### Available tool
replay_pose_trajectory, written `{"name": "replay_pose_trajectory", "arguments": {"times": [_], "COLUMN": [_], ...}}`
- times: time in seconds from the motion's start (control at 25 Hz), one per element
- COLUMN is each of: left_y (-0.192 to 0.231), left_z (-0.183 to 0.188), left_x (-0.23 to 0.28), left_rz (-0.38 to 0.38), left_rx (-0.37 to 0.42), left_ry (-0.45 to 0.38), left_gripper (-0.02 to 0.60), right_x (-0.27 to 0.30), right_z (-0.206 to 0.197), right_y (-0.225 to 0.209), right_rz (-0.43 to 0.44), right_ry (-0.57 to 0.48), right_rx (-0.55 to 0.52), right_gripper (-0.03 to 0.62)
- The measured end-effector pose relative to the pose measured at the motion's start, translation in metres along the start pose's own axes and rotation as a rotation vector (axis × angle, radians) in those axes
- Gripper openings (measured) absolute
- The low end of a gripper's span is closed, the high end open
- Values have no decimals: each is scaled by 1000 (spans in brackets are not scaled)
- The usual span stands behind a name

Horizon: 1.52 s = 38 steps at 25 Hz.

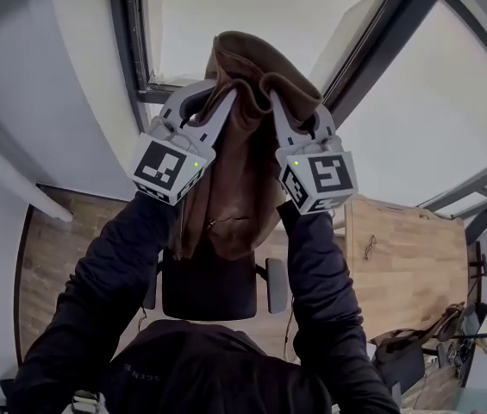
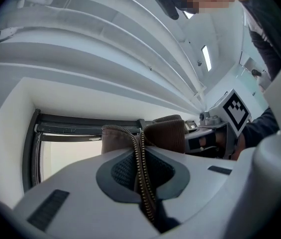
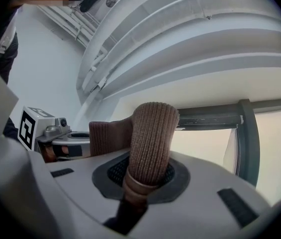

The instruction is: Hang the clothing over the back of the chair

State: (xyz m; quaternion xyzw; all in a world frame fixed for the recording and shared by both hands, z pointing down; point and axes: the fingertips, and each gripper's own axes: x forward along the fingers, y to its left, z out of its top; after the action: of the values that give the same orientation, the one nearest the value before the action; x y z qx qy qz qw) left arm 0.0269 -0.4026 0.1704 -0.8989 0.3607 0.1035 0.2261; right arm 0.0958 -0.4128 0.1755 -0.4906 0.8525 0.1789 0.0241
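Observation:
A brown jacket (image 1: 236,166) hangs in the air in front of the window, held high by both grippers. My left gripper (image 1: 224,93) is shut on its zipper edge (image 2: 141,168), and the brown cloth (image 2: 116,139) bunches beyond the jaws. My right gripper (image 1: 271,95) is shut on the jacket's ribbed collar or cuff (image 3: 150,138). The jacket's lower part droops over the black office chair (image 1: 210,287), which stands right below in the head view. Each gripper shows in the other's view, the right gripper's marker cube (image 2: 235,111) and the left gripper's marker cube (image 3: 35,126).
A wooden desk (image 1: 402,257) with a pair of glasses (image 1: 371,247) stands right of the chair. A bag (image 1: 420,333) lies by the desk's near side. Dark window frames (image 1: 135,41) and a white wall (image 1: 45,102) are ahead. My dark sleeves (image 1: 114,291) fill the lower head view.

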Motion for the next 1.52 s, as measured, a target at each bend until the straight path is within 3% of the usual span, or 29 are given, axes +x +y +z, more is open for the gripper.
{"name": "replay_pose_trajectory", "arguments": {"times": [0.24,0.68,0.96,1.2,1.52], "left_y": [37,80,104,123,137], "left_z": [-29,-61,-96,-139,-211], "left_x": [34,78,99,111,119], "left_rz": [17,17,13,31,32], "left_rx": [-19,25,-13,-61,-78], "left_ry": [39,43,45,77,185], "left_gripper": [29,29,29,29,29], "right_x": [52,109,137,158,178], "right_z": [-22,-48,-80,-121,-191], "right_y": [-22,-57,-77,-90,-99], "right_rz": [-35,-77,-139,-176,-236], "right_ry": [12,15,33,78,189], "right_rx": [27,33,76,89,97], "right_gripper": [52,51,41,48,69]}}
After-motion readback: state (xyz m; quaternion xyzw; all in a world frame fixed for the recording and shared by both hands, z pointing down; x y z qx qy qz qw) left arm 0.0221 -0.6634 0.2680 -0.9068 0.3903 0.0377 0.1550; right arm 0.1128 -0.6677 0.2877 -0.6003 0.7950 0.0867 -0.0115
